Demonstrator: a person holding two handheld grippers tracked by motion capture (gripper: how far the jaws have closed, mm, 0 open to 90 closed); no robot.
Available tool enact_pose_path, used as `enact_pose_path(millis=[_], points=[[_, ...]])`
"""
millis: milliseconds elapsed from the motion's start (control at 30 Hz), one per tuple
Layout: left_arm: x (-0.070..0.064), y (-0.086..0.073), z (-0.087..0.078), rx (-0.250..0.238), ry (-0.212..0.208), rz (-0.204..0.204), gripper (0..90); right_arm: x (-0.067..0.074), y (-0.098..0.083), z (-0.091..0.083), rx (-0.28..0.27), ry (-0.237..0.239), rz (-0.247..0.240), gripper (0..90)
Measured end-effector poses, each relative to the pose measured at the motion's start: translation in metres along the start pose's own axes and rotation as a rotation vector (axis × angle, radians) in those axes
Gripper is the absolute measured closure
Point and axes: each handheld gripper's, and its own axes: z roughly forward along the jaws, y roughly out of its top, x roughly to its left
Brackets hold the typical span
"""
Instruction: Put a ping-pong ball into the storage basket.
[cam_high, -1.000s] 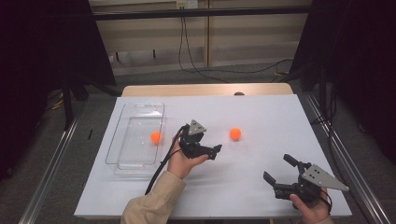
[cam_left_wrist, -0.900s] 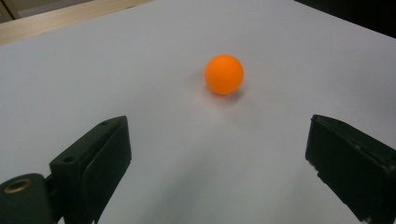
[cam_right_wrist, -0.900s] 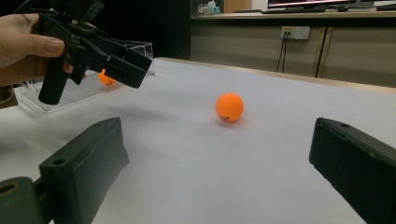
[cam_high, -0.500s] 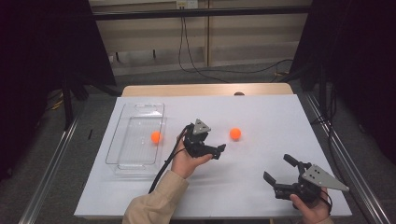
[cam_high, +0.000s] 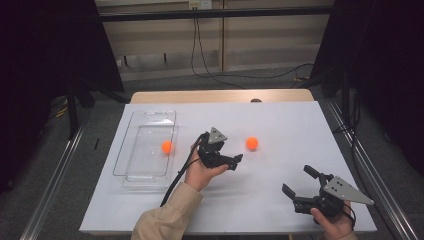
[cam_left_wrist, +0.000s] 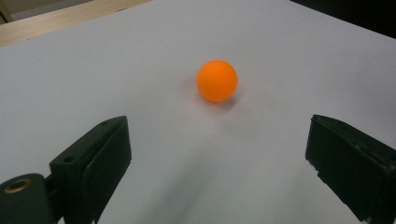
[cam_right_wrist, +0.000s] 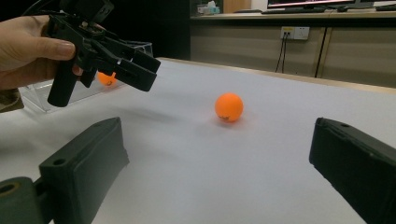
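An orange ball (cam_high: 252, 143) lies on the white table (cam_high: 290, 120), right of centre. My left gripper (cam_high: 233, 155) hovers just left of it, held in a hand, jaws open and pointed at the ball. In the left gripper view the ball (cam_left_wrist: 216, 80) sits ahead of the open left gripper (cam_left_wrist: 219, 133), beyond the jaw tips. A second orange ball (cam_high: 167, 146) rests inside the clear plastic tray (cam_high: 134, 165) at the left. My right gripper (cam_high: 298, 181) rests open near the front right of the table. In the right gripper view, the open right gripper (cam_right_wrist: 219, 137) faces the loose ball (cam_right_wrist: 229, 107) from farther off.
A black cable (cam_high: 175, 182) trails from the left gripper along the sleeve. A wooden strip (cam_high: 220, 96) borders the table's far edge. In the right gripper view, the left gripper (cam_right_wrist: 100, 51) hangs above the table in front of the tray (cam_right_wrist: 70, 95).
The left gripper has edged a little to the right, closer to the loose ball. The right gripper and both balls have stayed put.
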Motion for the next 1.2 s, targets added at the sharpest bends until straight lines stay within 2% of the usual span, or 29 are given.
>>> enact_pose_path(millis=[700, 1200], points=[[-0.006, 0.001, 0.012, 0.002, -0.014, 0.021, 6.8, 0.000, 0.000, 0.000, 0.001, 0.004, -0.006, 2.9], [-0.009, 0.002, 0.021, 0.003, -0.024, 0.018, 6.8, 0.000, 0.000, 0.000, 0.001, 0.004, -0.004, 2.9]])
